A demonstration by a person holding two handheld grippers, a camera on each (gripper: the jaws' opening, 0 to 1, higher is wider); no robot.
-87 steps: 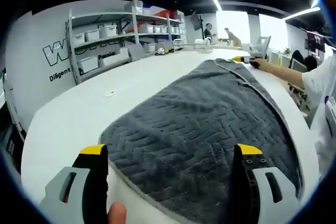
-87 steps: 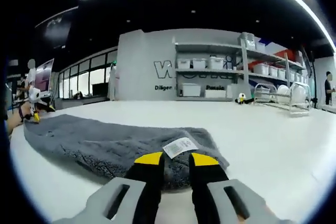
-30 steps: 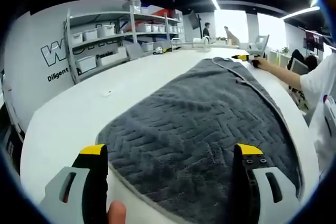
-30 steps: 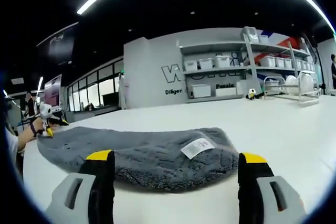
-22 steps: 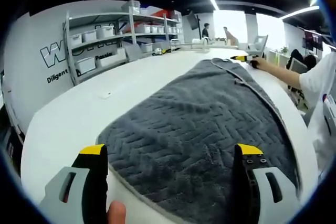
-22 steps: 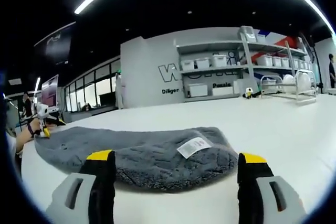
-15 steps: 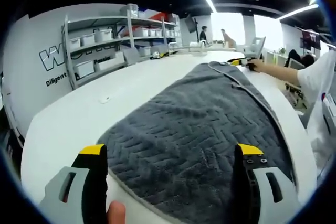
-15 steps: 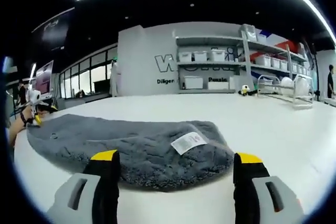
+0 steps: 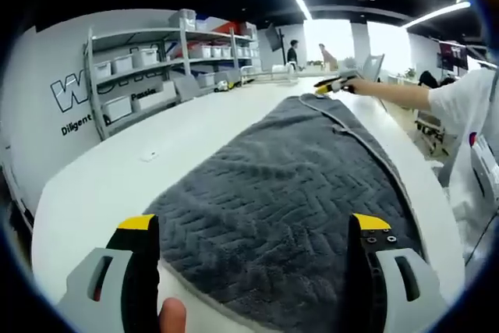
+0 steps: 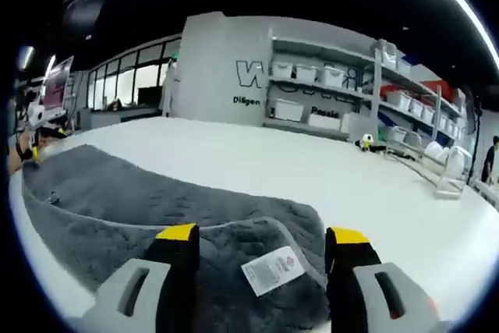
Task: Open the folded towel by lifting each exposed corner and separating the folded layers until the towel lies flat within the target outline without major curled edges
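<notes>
White tabletop runs toward shelving stacked with bins — on it lies the grey towel, spread long across the surface. My left gripper stands wide over the towel's near end, jaws well apart and holding nothing. My right gripper hovers at the far end, jaws parted on either side of the white care label — empty too. Its yellow-tipped jaws show in the left gripper view beyond the towel.

The towel is dark grey with a herringbone weave, its label white; my jaws are black, yellow-tipped, over a white table.
</notes>
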